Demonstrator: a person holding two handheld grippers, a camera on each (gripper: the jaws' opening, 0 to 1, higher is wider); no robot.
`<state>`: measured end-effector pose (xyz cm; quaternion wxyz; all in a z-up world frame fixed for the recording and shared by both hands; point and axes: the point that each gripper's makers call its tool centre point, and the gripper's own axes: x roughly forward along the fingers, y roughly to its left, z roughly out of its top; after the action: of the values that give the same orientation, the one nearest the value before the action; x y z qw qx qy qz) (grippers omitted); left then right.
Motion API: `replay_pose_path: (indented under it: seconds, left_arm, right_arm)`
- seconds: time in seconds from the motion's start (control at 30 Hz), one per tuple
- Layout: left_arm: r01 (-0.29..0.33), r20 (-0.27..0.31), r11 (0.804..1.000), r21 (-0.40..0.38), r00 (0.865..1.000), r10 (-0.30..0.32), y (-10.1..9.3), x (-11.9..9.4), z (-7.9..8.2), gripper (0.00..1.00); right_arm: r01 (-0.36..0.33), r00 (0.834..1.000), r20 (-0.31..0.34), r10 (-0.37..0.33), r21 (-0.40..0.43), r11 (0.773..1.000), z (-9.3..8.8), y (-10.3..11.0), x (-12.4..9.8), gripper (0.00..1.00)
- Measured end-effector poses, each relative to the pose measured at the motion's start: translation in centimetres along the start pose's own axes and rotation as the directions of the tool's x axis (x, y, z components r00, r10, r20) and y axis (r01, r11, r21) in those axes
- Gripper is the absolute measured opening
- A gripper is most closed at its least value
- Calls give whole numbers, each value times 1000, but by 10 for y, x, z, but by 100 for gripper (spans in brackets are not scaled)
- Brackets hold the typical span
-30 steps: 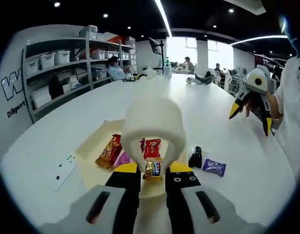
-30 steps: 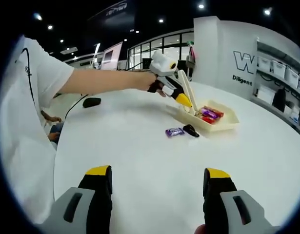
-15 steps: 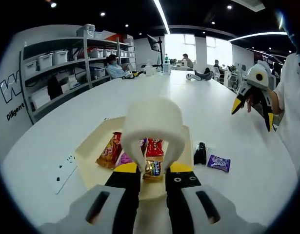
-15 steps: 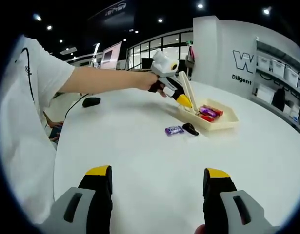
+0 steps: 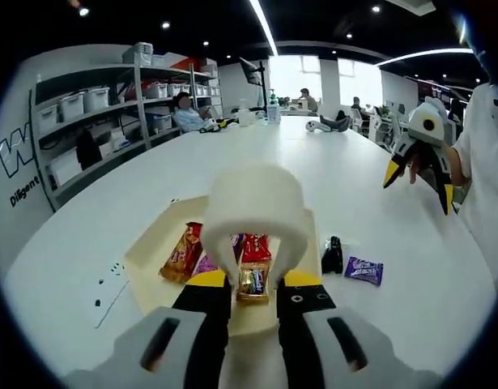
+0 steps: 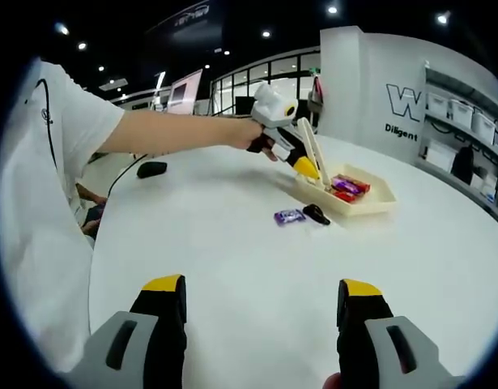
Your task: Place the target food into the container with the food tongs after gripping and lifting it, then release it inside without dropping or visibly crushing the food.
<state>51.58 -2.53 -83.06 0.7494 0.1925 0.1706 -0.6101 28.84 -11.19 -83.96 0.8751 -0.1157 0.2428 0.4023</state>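
so your left gripper (image 5: pixel 253 279) squeezed the tongs (image 5: pixel 255 212) on a candy (image 5: pixel 253 282) over the tray (image 5: pixel 151 243); right gripper (image 6: pixel 257 296) gaped wide, purple candy (image 5: pixel 363 270) at 3 o'clock.

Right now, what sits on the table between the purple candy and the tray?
A small black packet lies between the purple candy and the tray, clearest in the right gripper view.
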Motion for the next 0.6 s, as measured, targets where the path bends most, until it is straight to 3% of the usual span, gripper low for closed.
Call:
replay_pose_path:
  seconds: [0.4, 0.6]
  left_arm:
    - [-21, 11, 1000, 11, 1000, 21, -4, -11, 8, 21]
    - [-25, 35, 999, -19, 999, 26, -14, -20, 16, 21]
  right_arm:
    - [-4, 1000, 1, 4, -5, 1000, 1, 1, 1, 74]
    - [-4, 1000, 2, 4, -3, 1000, 0, 2, 0, 74]
